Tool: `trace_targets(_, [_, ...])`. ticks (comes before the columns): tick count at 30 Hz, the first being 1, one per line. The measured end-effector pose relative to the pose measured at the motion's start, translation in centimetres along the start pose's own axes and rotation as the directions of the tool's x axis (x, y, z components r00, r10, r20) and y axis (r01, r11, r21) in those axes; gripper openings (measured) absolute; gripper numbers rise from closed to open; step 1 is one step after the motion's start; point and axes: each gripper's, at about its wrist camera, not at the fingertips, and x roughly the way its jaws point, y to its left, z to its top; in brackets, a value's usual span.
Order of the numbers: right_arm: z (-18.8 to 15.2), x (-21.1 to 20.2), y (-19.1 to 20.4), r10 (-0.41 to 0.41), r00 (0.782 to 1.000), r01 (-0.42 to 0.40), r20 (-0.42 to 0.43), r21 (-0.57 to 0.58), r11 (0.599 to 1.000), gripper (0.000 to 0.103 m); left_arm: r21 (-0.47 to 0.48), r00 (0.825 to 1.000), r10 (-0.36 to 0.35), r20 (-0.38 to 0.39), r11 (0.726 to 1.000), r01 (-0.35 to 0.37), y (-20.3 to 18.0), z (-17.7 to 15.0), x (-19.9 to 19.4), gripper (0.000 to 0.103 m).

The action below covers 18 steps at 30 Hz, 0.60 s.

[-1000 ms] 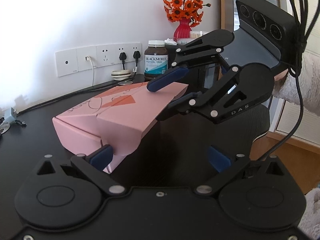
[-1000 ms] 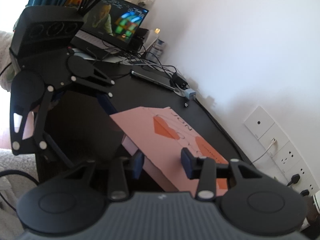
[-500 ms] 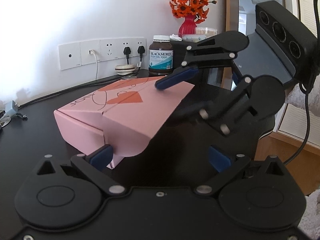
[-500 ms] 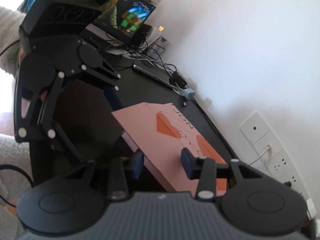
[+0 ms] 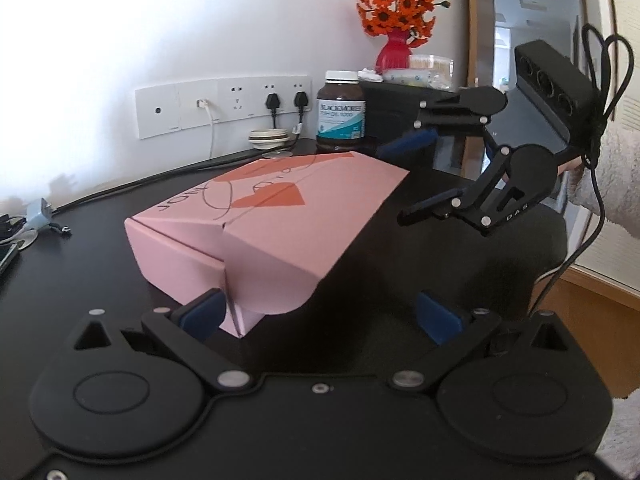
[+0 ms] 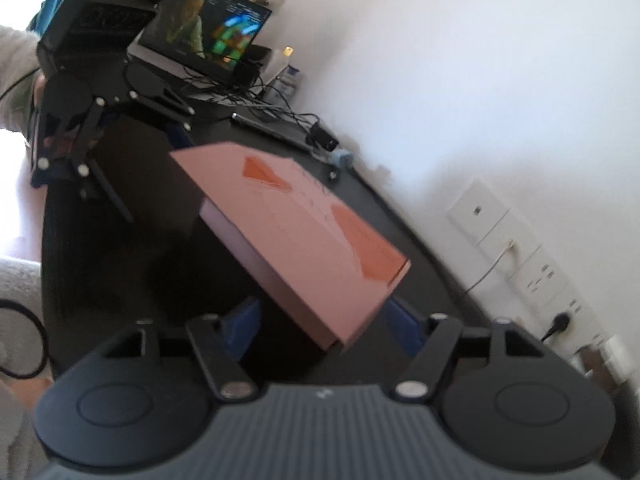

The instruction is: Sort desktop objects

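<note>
The left hand-held gripper [image 5: 320,312] stands wide, its left pad just beside the near corner of the pink box [image 5: 276,224], which lies on the black desk [image 5: 80,272]; the right hand-held gripper [image 5: 416,178], whose jaws have just been opening, is spread clear of the box's far right corner. The left wrist view alone shows the wall sockets [image 5: 224,104], a brown supplement bottle [image 5: 341,110] and orange flowers in a red vase [image 5: 396,24] at the far edge. The blurred right wrist view alone shows a lit laptop [image 6: 208,36] and tangled cables [image 6: 280,116] at the desk's other end

Box [image 5: 280,220] on desk [image 5: 80,264], bottle [image 5: 341,114] behind it.
</note>
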Motion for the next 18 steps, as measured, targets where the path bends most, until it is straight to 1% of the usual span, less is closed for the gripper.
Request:
trace_targets(3, [-1.1, 0.7, -0.9, 0.019, 0.999, -0.018, 0.029, -0.018, 1.000, 0.063, -0.004, 1.000, 0.029, -0.008, 1.000, -0.029, -0.2, 0.2, 0.1, 0.103])
trace_targets(6, [-1.6, 1.1, -2.0, 0.023, 0.998, -0.023, 0.062, -0.001, 1.000, 0.063, -0.011, 0.999, 0.044, -0.007, 0.999, -0.044, -0.5, 0.4, 0.1, 0.103])
trace_targets(8, [-1.8, 1.3, -2.5, 0.052, 0.996, -0.054, 0.068, 0.020, 0.998, 0.063, -0.003, 0.999, 0.048, -0.007, 0.999, -0.048, -0.9, 0.5, 0.2, 0.103])
trace_targets(11, [-1.8, 1.2, -2.1, 0.087, 0.993, -0.087, 0.079, -0.004, 0.996, 0.059, 0.014, 0.998, 0.057, -0.009, 0.998, -0.057, -1.5, 0.7, 0.4, 0.103])
trace_targets(14, [-1.8, 0.8, -1.5, 0.083, 0.993, -0.082, 0.086, -0.012, 0.997, 0.060, 0.037, 0.997, 0.071, -0.021, 0.997, -0.070, -1.8, 0.6, 0.7, 0.103])
trace_targets(18, [-2.0, 0.6, -1.4, 0.077, 0.991, -0.080, 0.106, 0.028, 0.996, 0.060, 0.035, 0.997, 0.070, -0.032, 0.997, -0.069, -1.4, 0.6, 0.7, 0.103])
